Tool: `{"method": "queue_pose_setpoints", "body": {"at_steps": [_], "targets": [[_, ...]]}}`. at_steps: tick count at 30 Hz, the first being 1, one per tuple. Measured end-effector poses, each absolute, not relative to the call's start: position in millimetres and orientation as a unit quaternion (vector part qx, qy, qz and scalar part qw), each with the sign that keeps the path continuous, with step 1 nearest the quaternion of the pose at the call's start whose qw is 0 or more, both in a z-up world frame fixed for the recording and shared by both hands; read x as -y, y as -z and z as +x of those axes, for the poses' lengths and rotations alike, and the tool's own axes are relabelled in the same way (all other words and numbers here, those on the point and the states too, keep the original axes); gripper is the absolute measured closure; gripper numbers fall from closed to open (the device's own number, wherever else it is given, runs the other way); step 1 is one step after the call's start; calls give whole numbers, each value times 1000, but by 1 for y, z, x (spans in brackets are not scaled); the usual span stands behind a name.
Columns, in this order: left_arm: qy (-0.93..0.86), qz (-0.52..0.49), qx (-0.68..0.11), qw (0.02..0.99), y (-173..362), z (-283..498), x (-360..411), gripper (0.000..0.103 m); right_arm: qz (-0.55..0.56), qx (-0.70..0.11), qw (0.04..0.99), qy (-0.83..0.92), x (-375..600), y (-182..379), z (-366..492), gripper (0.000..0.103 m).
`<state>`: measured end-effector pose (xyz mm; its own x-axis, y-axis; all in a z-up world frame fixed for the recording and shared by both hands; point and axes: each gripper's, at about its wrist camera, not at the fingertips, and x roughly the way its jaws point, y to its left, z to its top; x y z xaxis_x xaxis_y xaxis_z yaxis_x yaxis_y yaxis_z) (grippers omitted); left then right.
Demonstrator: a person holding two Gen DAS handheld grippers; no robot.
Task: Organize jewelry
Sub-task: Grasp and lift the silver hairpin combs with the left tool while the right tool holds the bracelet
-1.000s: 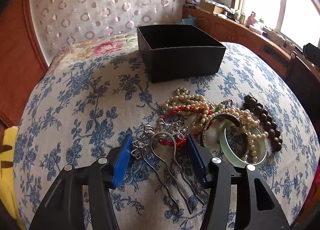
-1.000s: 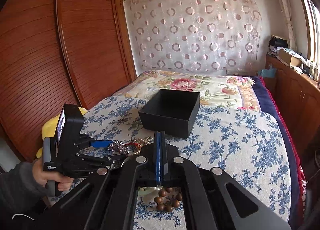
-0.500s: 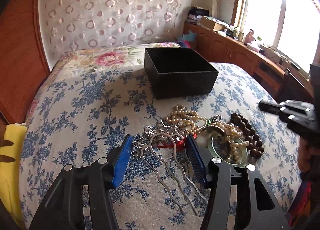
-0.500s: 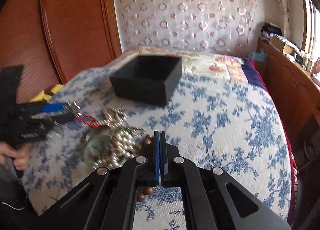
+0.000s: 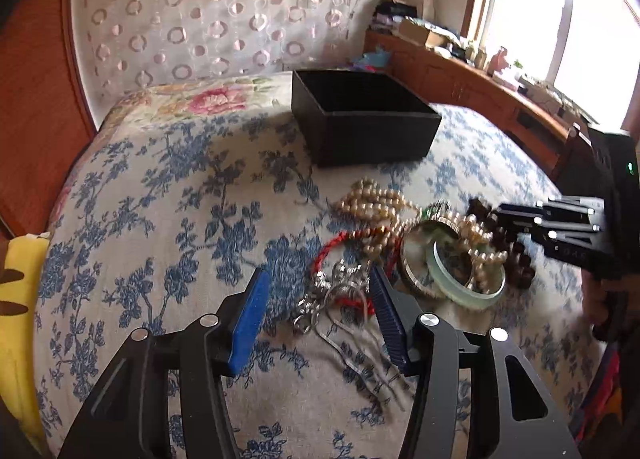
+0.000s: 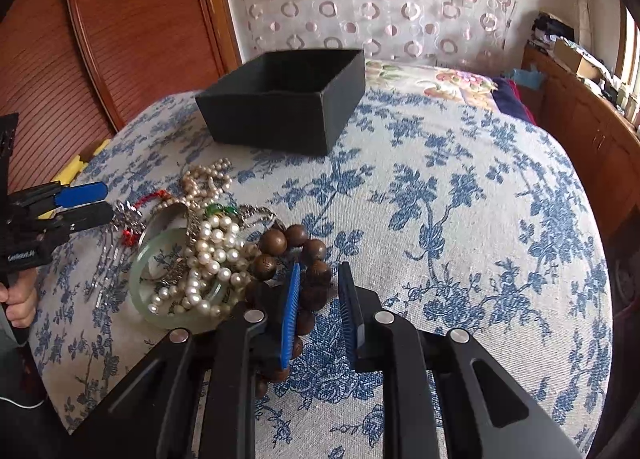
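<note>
A: Hovering over the blue-flowered bedspread [image 6: 460, 187], the right gripper [image 6: 320, 299] has just been parting its jaws; a few wooden beads [image 6: 304, 255] of the bracelet sit between the pads, seemingly untouched, though the left pad hides part of it.

B: And the left gripper [image 5: 316, 311]?

A: Its jaws stand apart around the silver hairpin [image 5: 344, 299], and its pads don't press on it.

B: Where's the rest?

A: The pearl necklace [image 6: 208, 255], jade bangle [image 6: 144, 271] and red cord [image 5: 336, 243] lie in a tangle, with the open black box [image 6: 288, 99] beyond it.
</note>
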<state>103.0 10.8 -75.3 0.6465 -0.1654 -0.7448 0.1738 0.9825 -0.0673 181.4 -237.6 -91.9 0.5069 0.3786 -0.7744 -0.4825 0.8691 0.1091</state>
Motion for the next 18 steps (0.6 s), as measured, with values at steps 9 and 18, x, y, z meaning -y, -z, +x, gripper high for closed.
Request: {"method": "queue_pose_setpoints", "body": {"at_steps": [9,18], "targets": [[142,-10,-442,886,87,123,-31,60,-63,-424,868,-249,237,93,180,81],[167,-26,-432,886,80,115,-26,94,-58,-425,867,-254,239,92,180,81]]}}
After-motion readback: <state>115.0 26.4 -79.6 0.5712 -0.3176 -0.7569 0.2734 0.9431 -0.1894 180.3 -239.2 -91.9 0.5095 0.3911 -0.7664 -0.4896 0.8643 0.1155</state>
